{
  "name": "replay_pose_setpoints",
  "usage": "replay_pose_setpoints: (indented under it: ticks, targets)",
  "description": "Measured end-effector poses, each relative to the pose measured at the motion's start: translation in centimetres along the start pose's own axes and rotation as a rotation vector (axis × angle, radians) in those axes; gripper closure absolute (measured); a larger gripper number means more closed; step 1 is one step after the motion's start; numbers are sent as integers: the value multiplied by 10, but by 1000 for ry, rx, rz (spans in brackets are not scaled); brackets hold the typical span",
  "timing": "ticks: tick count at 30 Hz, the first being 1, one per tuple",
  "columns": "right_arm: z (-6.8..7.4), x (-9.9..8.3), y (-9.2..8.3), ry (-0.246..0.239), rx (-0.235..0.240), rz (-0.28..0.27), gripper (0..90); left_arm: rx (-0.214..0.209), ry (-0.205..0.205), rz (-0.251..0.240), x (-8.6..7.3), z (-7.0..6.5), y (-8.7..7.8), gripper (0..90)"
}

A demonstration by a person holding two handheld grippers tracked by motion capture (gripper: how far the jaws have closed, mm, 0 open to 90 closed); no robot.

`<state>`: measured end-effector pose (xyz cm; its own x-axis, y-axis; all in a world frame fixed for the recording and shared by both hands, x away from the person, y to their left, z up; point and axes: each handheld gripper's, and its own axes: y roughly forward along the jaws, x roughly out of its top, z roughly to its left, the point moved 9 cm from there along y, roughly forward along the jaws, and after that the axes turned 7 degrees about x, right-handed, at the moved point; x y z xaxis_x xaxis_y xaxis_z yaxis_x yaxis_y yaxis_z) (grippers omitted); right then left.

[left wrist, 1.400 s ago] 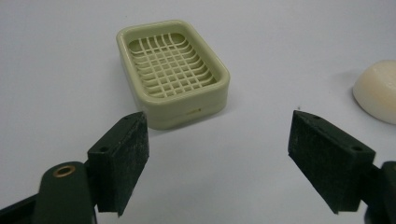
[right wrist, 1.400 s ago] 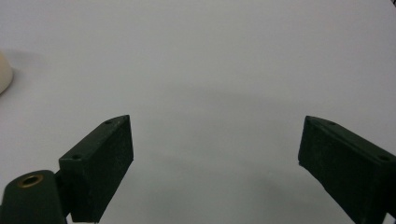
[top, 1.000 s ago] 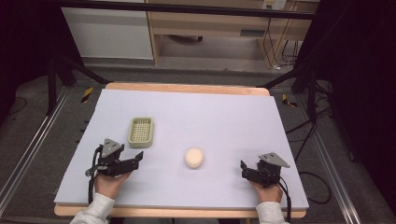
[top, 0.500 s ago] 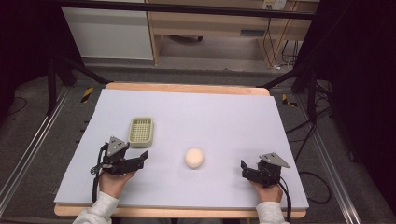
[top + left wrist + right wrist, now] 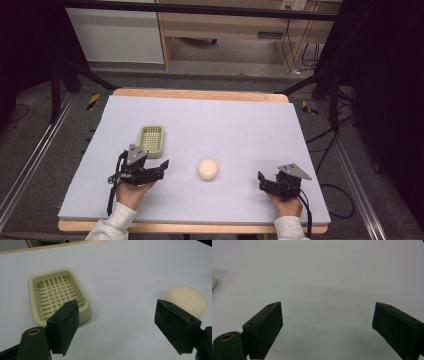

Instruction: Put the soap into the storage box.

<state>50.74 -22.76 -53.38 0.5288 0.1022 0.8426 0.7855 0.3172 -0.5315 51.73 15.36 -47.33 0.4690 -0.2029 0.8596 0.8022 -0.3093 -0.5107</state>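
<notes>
**High view: grippers at the near edge, soap and dish ahead**

High view coverage begins at the near edge of the white-covered rectangular table, where two forearms in light sleeves are seen entering. The left gripper is held above the sheet at the left, directed toward the centre; the right gripper is held low at the right, also directed inward. Both are well apart from each other.

In the left gripper view, the left gripper is shown with its jaws spread wide and nothing held between them. In the right gripper view, the right gripper is likewise shown with jaws wide apart over bare sheet.

The round cream-coloured bar of soap is located on the sheet between the two grippers, nearer the left one and untouched by either. In the left gripper view it is seen just beyond the right-hand jaw.

Farther back, the pale green rectangular plastic soap dish with a slotted grid floor is placed upright and empty, just beyond the left gripper and apart from the soap.
</notes>
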Motion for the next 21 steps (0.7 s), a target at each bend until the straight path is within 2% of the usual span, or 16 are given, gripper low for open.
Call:
replay_pose_setpoints:
  ticks: [4,9,14,20,21]
  targets:
    - [0,0,0,-2,1,3,100,-7,-2,-18,10,-7,1,197]
    - [0,0,0,-3,0,1,100,-25,0,-17,18,-16,5,195]
    - [0,0,0,0,-2,-2,100,-40,-7,-23,22,-22,7,193]
    - [0,0,0,6,-3,-1,100,-49,13,-17,24,-30,11,193]
    - [0,0,0,6,-2,0,100,-52,5,-20,24,-32,12,194]
